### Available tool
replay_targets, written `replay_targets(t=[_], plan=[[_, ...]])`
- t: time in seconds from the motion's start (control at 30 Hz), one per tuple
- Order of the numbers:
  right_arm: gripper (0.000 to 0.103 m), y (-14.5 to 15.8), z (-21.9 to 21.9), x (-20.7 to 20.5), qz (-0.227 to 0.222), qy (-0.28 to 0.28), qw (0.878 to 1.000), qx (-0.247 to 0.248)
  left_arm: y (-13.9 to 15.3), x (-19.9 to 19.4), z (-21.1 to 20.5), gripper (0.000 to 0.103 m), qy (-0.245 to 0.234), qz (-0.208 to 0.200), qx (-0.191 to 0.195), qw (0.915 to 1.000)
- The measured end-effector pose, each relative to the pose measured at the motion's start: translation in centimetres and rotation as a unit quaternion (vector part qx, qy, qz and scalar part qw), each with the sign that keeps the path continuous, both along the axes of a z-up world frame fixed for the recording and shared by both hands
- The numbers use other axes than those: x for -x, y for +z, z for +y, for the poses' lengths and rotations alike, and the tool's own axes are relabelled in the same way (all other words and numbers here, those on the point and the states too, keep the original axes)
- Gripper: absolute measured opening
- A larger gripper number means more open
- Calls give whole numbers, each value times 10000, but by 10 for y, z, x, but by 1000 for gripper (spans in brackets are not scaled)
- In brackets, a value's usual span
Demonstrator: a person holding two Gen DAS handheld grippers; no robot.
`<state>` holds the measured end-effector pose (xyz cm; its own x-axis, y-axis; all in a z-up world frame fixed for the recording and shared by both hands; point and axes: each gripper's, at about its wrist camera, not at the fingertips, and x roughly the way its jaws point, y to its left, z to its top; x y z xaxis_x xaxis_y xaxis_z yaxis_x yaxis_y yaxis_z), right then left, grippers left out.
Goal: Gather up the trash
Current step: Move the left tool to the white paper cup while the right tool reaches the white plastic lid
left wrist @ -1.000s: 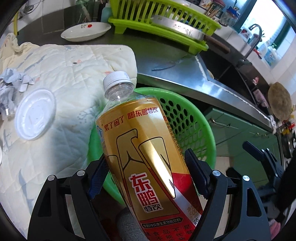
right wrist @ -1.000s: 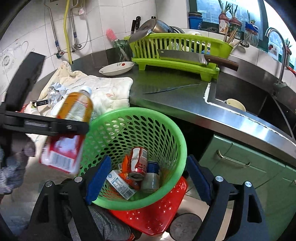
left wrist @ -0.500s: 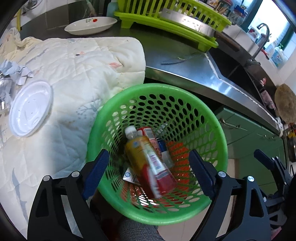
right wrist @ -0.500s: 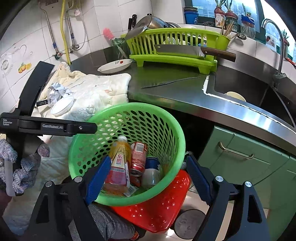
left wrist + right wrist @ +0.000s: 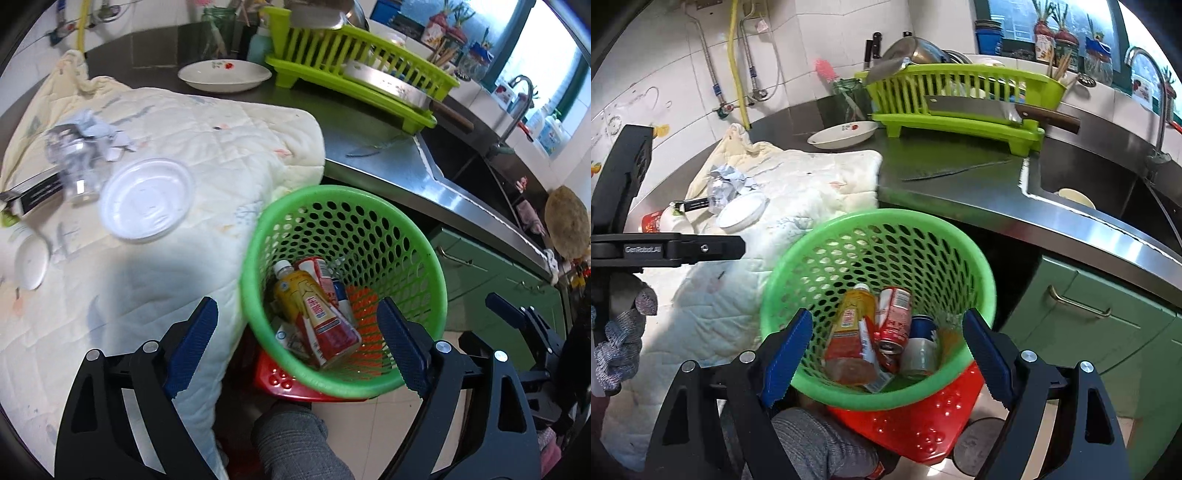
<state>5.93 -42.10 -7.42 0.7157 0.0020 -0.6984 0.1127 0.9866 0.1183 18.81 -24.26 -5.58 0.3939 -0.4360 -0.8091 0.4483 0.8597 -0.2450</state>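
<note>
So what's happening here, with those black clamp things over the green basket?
A person is clearing trash off a quilt-covered kitchen counter using two handheld grippers. The left gripper, jaws just opened and empty, hangs by the green basket, where the yellow drink bottle lies among cans. The right gripper is open too, framing the basket. A white plastic lid and crumpled paper remain on the quilt.

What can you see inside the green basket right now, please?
Inside the green basket lie a yellow drink bottle, a red can, a blue-topped can and a small carton. Anything beneath them is covered.
</note>
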Motion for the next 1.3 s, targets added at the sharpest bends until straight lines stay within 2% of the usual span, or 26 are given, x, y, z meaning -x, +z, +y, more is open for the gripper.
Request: replay_targets(t=[0.33, 0.73, 1.07, 1.3], plan=[[80, 11, 42, -16, -39, 364, 9993, 55, 19, 18, 61, 87, 409, -332, -39, 9986], [80, 26, 97, -51, -83, 850, 9963, 66, 32, 25, 152, 86, 1086, -488, -24, 9929], [83, 26, 153, -111, -21, 1358, 9904, 259, 40, 11, 228, 84, 1786, -556, 82, 9823], [88, 14, 167, -157, 187, 1487, 9885, 192, 38, -6, 256, 84, 2036, -529, 166, 9775]])
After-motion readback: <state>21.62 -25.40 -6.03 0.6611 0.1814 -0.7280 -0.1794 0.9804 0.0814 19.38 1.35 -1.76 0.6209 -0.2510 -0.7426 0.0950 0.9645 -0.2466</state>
